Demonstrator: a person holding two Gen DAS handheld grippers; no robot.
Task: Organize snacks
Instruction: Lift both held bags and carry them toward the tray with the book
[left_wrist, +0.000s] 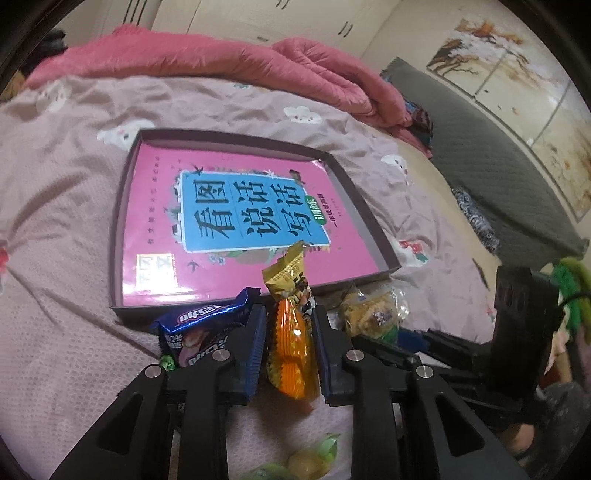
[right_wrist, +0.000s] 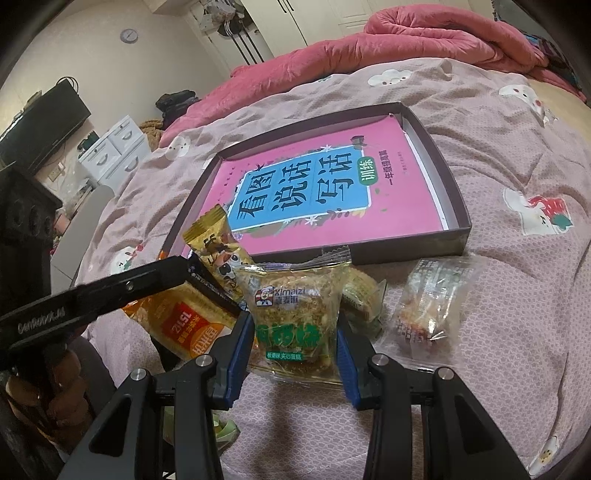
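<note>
Snacks in crinkly plastic wrappers lie bunched on the pink patterned bedspread (right_wrist: 498, 332), all just in front of the shallow dark cardboard box (right_wrist: 436, 155) with the pink book (right_wrist: 402, 192) in it; treat that box as your landmark. Your left gripper (left_wrist: 289, 345) is clamped on the orange-and-gold stick-shaped packet (left_wrist: 291, 347), whose gold end (left_wrist: 286, 273) sticks up over the box's near rim. Your right gripper (right_wrist: 293, 345) is clamped on the clear cake pouch with green lettering (right_wrist: 291, 317), just short of the box's near wall. A blue foil biscuit packet (left_wrist: 199, 325) lies beside the left claw, and a clear sweet bag (right_wrist: 432, 302) sits right of the pouch, also near the box front. Expect all of these to be light, slippery and soft: the film will crumple and the cake will likely squash. Hold across the filled middle, not the flat sealed ends, and squeeze gently.
</note>
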